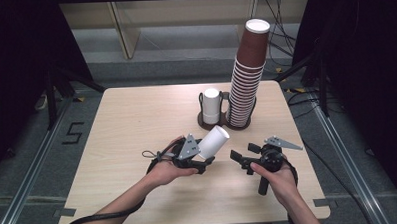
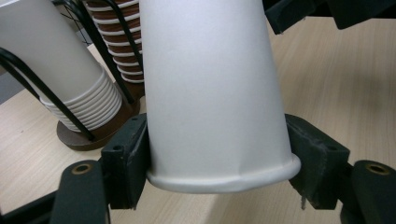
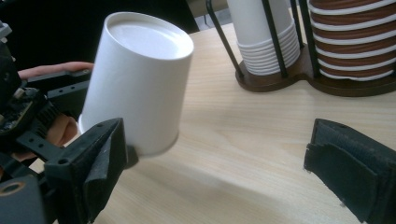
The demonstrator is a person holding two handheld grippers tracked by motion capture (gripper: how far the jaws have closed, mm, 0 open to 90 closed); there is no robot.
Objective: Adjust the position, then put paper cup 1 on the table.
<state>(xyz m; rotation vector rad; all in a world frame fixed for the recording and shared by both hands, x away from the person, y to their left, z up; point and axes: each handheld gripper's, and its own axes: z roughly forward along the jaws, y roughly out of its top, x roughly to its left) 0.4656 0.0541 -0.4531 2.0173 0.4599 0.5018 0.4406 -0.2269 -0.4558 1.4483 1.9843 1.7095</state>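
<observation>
Gripping a white paper cup (image 1: 213,141) in the left gripper (image 1: 200,159), clamped near the rim, tilted above the table (image 1: 137,124). Holding the right gripper (image 1: 240,160) wide open just beside it, grabbing nothing.

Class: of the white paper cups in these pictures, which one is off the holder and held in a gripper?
The single white cup clamped near its rim by the left gripper, tilted above the table; the other white cups sit stacked in the holder.

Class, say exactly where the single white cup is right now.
In the high view the white cup is clamped near its rim in the left gripper, tilted above the table, just in front of the cup holder.
</observation>
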